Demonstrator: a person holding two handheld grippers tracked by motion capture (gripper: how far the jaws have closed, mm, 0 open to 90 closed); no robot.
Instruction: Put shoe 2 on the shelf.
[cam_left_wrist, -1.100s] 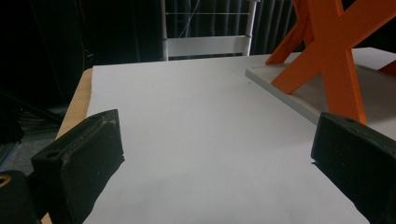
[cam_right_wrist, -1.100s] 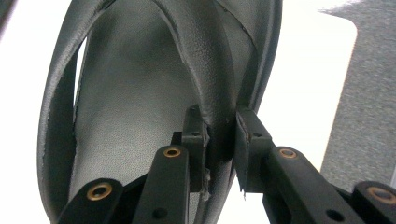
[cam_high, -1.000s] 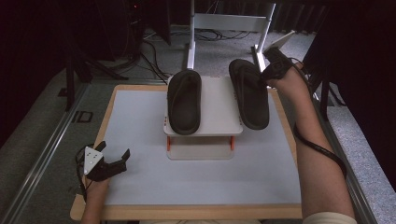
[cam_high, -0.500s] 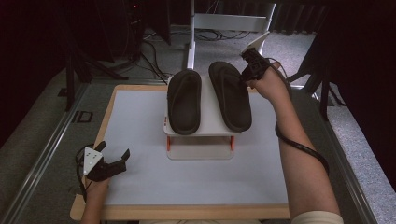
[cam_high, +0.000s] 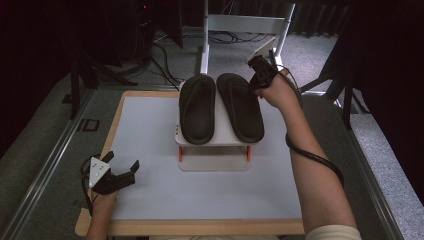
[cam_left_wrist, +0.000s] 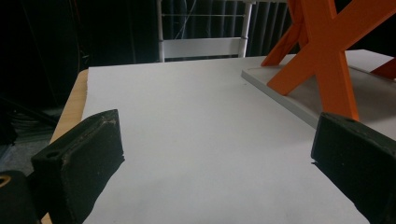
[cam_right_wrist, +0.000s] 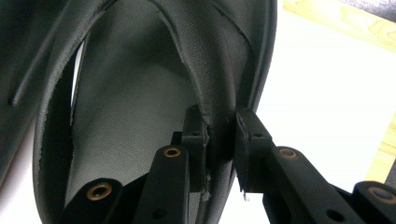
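Two black sandals lie side by side on a small white rack (cam_high: 214, 144) with orange legs at the back middle of the table. The left sandal (cam_high: 197, 107) rests untouched. My right gripper (cam_high: 257, 80) is shut on the strap of the right sandal (cam_high: 240, 106) at its far end; the right gripper view shows the strap (cam_right_wrist: 219, 107) pinched between the two jaws. My left gripper (cam_high: 120, 170) rests open near the table's front left corner, with nothing between its pads (cam_left_wrist: 81, 161).
The white tabletop (cam_high: 150, 135) has a wooden rim. The rack's orange X-shaped leg (cam_left_wrist: 327, 51) shows to the right in the left gripper view. A white metal frame (cam_high: 245, 25) and cables stand on the floor behind the table.
My right gripper has carried the right sandal leftward and set it beside the left sandal on the rack. The left gripper has stayed put.
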